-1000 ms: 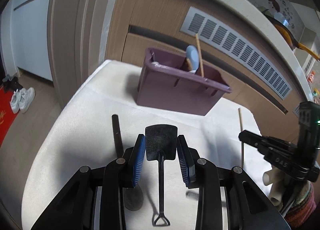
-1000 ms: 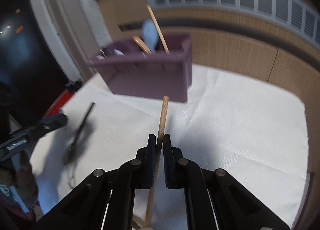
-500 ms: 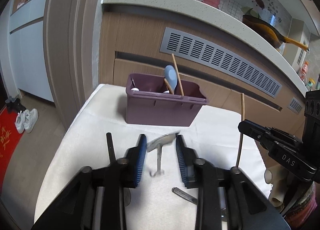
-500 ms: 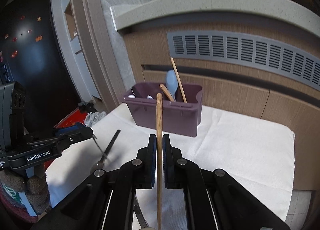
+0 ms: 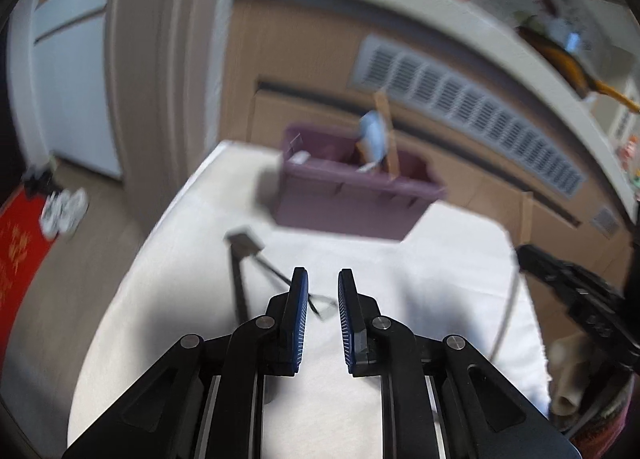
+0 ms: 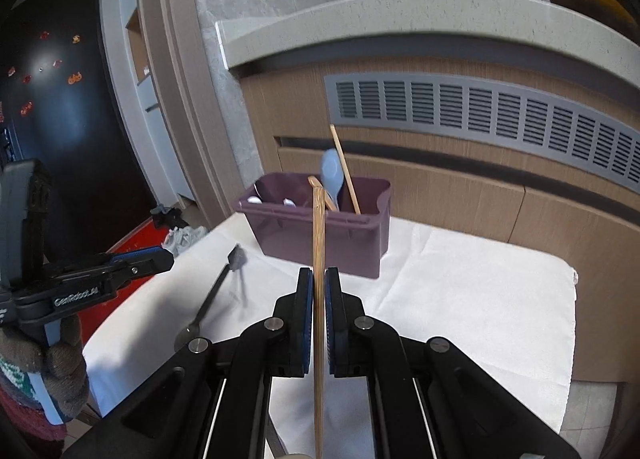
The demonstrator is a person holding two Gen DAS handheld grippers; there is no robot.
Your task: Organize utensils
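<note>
A purple utensil bin [image 6: 320, 231] stands at the far side of the white cloth, also in the blurred left wrist view [image 5: 352, 195]. It holds a blue spoon [image 6: 332, 175], a wooden chopstick [image 6: 346, 175] and other utensils. My right gripper [image 6: 319, 279] is shut on a wooden chopstick [image 6: 319, 259] and holds it upright in front of the bin. My left gripper [image 5: 322, 283] is open with a narrow gap and empty above the cloth; it shows at the left of the right wrist view [image 6: 160, 259]. A small black spatula [image 5: 260, 255] lies on the cloth, left of the left fingertips.
A black-handled utensil [image 6: 212, 295] lies on the cloth's left part, with the spatula head [image 6: 237, 257] near it. The white cloth [image 6: 460, 291] covers a small table. A wooden cabinet with a grey vent [image 6: 480, 111] stands behind. The floor drops off at the left.
My left gripper has let the black spatula go; it now lies on the cloth to the left, and the jaws have narrowed. My right gripper has raised the chopstick upright, facing the bin.
</note>
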